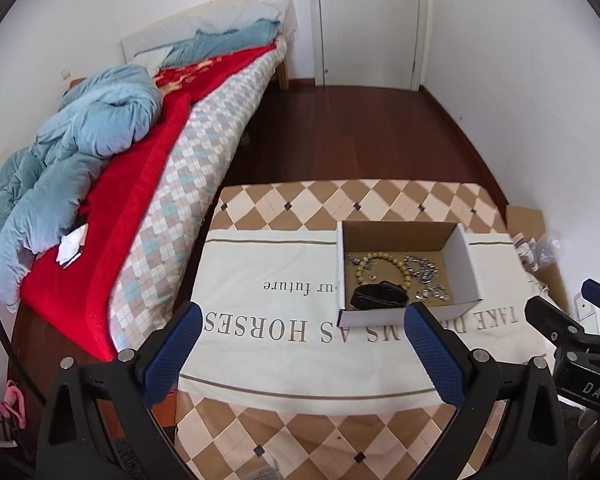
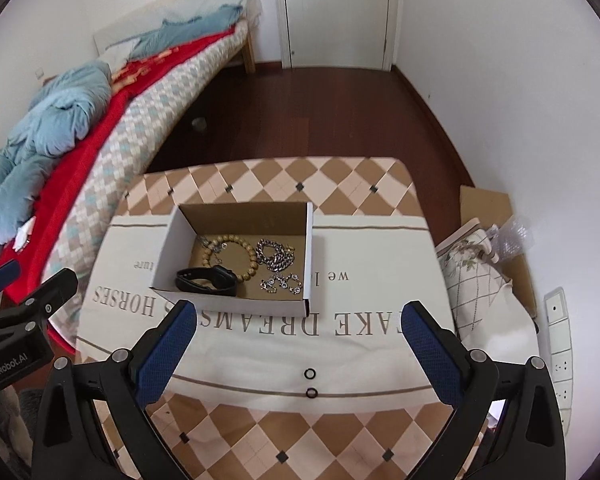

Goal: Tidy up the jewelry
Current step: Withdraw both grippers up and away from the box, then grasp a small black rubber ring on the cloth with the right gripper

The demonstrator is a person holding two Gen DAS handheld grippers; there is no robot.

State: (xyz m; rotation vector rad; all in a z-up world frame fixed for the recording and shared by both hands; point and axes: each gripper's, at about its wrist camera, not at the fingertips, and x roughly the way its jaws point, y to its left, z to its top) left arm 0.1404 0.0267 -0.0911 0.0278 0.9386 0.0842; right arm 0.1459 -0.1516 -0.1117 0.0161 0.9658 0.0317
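jewelry in box (image 2: 236,300); two black rings (image 2: 311,383) outside; left gripper (image 1: 304,322), right gripper (image 2: 298,318) spread apart, empty.

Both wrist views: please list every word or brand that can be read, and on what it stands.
"TAKE DREAMS AS HORSES", partly hidden, upside down: white cloth.
"we l…" and "…ur future", partly hidden by the box: same cloth.
"GenRobot.AI": left gripper.
"DAS": right gripper.

Left claw (image 1: 302,326) and right claw (image 2: 298,322) both gape wide, empty.

Tan-cream diamond tablecloth (image 2: 340,176); red blanket (image 1: 140,184); blue claw pads (image 2: 164,352).
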